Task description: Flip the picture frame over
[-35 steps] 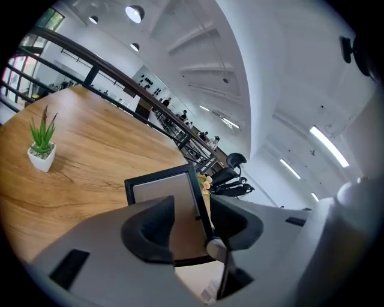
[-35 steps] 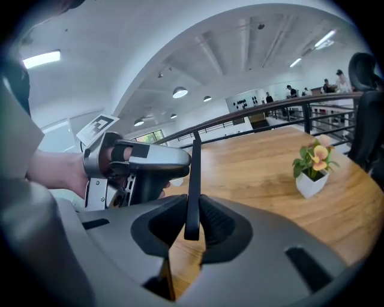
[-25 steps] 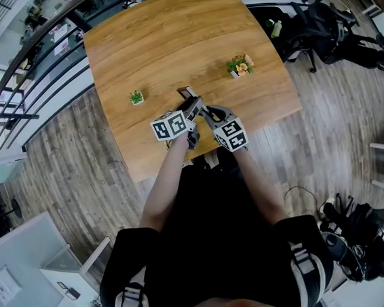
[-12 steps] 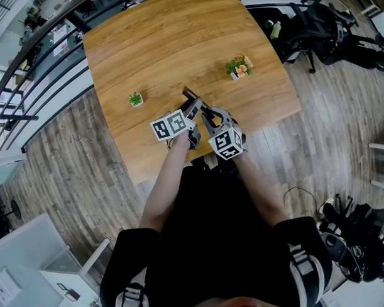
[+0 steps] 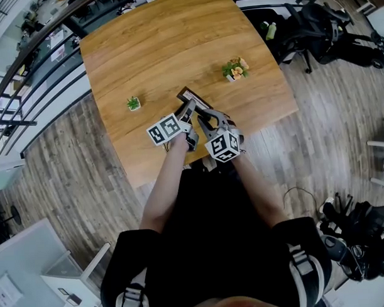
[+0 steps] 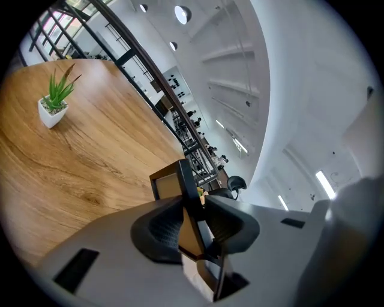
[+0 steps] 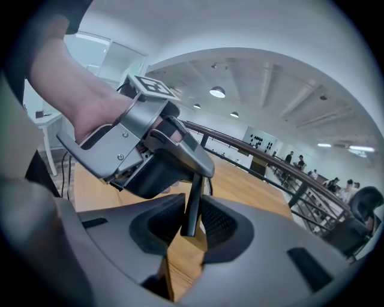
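Table: a broad wooden table (image 5: 169, 43) with warm grain, bare apart from a few small things.
Floor: grey-brown planks (image 5: 60, 173) all round the table.
Room: a dark railing (image 5: 31, 42) runs past the far left corner. Dark bags (image 5: 329, 22) lie on the floor at upper right. The left gripper view looks up at a high white ceiling with round lights.
Plants: a small green plant (image 5: 133, 103) in a white pot stands to the left. A flower pot (image 5: 234, 68) stands to the right, well apart from it.
Picture frame: the picture frame (image 5: 191, 96) is over the near middle of the table, between the two plants. It is tilted up on edge between my grippers. I cannot tell whether its lower edge touches the wood.
Left gripper: my left gripper (image 5: 188, 109) has the frame's dark edge between its pads. The jaws have just been closing, and they now press on that edge.
Right gripper: my right gripper (image 5: 202, 116) is clamped on the frame's thin edge from the other side, close beside the left one.
Since a second ago: my right marker cube has rolled and now sits lower and further left in the head view. The left cube has tipped a little too. More of the frame's dark rim shows. Both plants stand where they were.
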The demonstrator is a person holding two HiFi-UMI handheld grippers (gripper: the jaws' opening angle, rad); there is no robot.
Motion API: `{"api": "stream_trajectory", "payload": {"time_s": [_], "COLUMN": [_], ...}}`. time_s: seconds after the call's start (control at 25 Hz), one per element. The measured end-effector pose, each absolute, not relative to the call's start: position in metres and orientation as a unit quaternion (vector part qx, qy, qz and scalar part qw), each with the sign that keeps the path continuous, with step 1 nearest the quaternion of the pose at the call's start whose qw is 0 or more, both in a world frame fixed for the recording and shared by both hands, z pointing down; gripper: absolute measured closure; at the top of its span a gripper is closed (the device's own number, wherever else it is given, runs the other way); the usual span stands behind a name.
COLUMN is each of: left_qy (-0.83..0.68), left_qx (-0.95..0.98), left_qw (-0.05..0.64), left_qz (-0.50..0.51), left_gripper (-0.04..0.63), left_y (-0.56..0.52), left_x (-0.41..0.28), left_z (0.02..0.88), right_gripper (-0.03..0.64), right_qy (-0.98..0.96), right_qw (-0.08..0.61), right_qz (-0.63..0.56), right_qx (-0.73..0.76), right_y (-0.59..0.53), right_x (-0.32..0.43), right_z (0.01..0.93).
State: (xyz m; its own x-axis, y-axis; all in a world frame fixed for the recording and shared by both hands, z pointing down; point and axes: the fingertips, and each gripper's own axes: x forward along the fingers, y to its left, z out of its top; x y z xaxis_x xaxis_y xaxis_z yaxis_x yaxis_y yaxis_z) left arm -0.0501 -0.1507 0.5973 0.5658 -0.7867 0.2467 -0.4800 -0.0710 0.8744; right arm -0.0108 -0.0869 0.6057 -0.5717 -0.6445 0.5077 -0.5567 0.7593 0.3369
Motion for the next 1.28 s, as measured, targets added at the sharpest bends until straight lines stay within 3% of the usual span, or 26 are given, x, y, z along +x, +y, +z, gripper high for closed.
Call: {"api": "stream_trajectory", "payload": {"time_s": [0.8,1.28], "left_qy": [-0.404,-0.426], "left_qx": [0.709,0.726], "left_qw": [0.538,0.505], "left_qz": [-0.211,-0.193], "left_gripper": [0.512,0.512], "left_y": [-0.156,-0.161], "left_x": [-0.045,-0.041], "left_z": [0.589,0.582], "right_gripper": [0.492,0.479], "right_qy": [-0.906,-0.938], "right_qw": [0.284,0.19], "right_qz": [-0.05,0.059], "right_qx": [0.311,0.283], "right_y": [-0.087,-0.104], "right_x": [-0.006,0.033], "right_z": [0.603,0.584]}}
